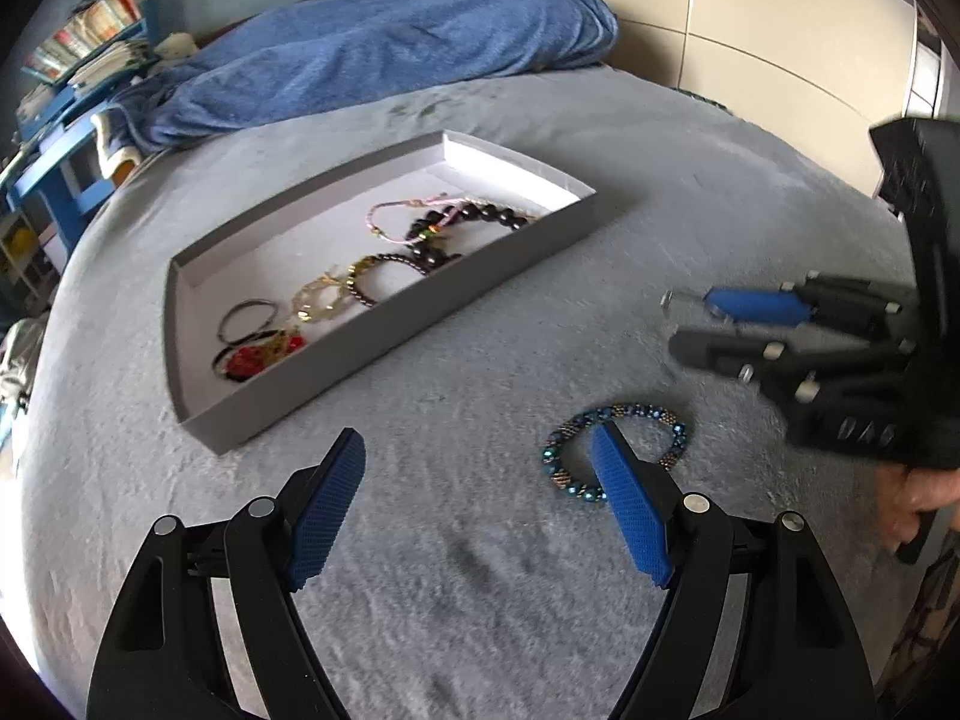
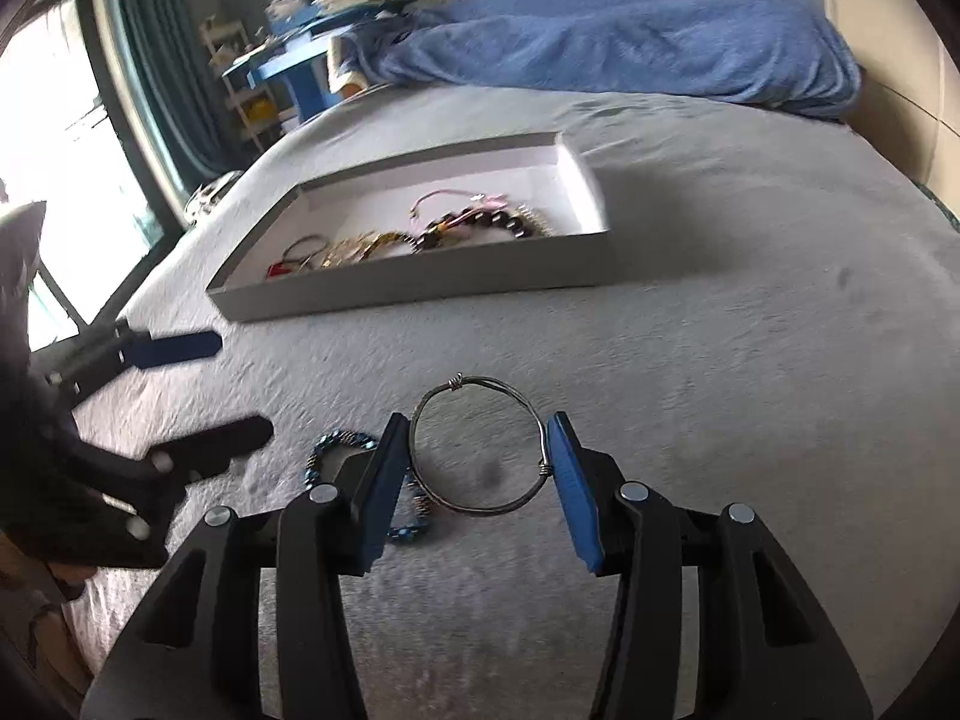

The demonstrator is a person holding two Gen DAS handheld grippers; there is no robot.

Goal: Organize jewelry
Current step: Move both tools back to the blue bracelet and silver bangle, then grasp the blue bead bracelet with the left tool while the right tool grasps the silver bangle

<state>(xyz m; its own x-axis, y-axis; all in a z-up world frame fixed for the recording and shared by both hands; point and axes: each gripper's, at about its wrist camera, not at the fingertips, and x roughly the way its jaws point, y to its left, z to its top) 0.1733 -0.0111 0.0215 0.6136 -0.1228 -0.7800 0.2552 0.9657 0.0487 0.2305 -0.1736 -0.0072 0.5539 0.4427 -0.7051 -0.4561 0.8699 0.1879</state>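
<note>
Left wrist view: left gripper (image 1: 477, 450) has jaws spread wide w/ nothing between them, above the grey blanket (image 1: 480, 600). Its right-hand pad overlaps the blue beaded bracelet (image 1: 618, 417), which lies flat on the blanket just ahead; can't tell if pad touches it. Grey tray (image 1: 384, 336) sits further ahead & to the left, apart from the bracelet, w/ several pieces inside: pink cord bracelet (image 1: 408, 210), dark bead strands (image 1: 480, 217), gold-tone chain (image 1: 318, 300), thin dark bangles (image 1: 249, 318), a red piece (image 1: 252, 360). Right gripper (image 1: 678, 324) comes in from the right edge, motion-blurred; a glint of metal shows at its blue pad, jaw gap hard to read here. Room: blue towel-covered pillow (image 1: 390, 42) at the bed's head, blue shelf w/ books (image 1: 78, 48) left, cream panels right. Right wrist view: right gripper (image 2: 474, 450) is part-way open w/ the silver wire bangle (image 2: 480, 450) spanning between both pads, right pad against the rim at its wire wrap, left pad at or just beside the opposite rim, so it seems lightly held across its width. Blue beaded bracelet (image 2: 342, 444) is mostly hidden behind the left finger. Left gripper (image 2: 240, 384) is blurred at left, jaws apart. Tray (image 2: 420, 288) ahead; contents partly cut off by its near wall. Bright window & curtain left.
</note>
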